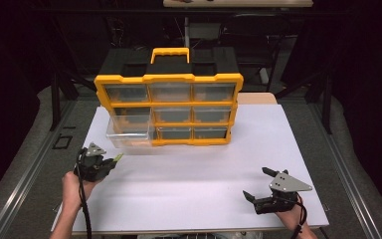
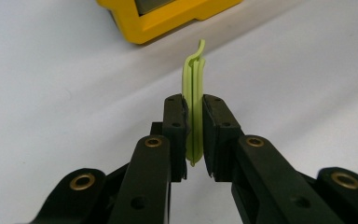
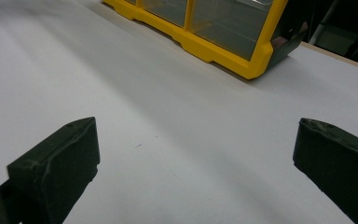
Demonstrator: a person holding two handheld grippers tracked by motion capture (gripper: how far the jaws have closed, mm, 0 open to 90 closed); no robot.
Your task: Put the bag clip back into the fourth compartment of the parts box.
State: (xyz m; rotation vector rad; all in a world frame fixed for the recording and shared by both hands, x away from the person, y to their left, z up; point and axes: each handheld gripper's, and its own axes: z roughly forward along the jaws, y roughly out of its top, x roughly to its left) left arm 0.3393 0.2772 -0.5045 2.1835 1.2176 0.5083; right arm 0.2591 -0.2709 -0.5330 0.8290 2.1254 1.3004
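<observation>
Squarely between left tongs (image 2: 194,135) (clamped): green clip (image 2: 194,93)

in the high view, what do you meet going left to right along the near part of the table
left gripper shut on a light green clip → bare white table top → right gripper, jaws open

Yellow organizer (image 2: 168,18) cut off by top edge in left claw view, just a corner visible; likewise cropped in right claw view. Green plastic strip (image 2: 194,112): lower end hidden betw. left claw (image 2: 194,133) pads; too small to identify in high view. Drawer contents too blurred to tell. Right claw (image 3: 191,154) tips cropped at frame edges.
</observation>
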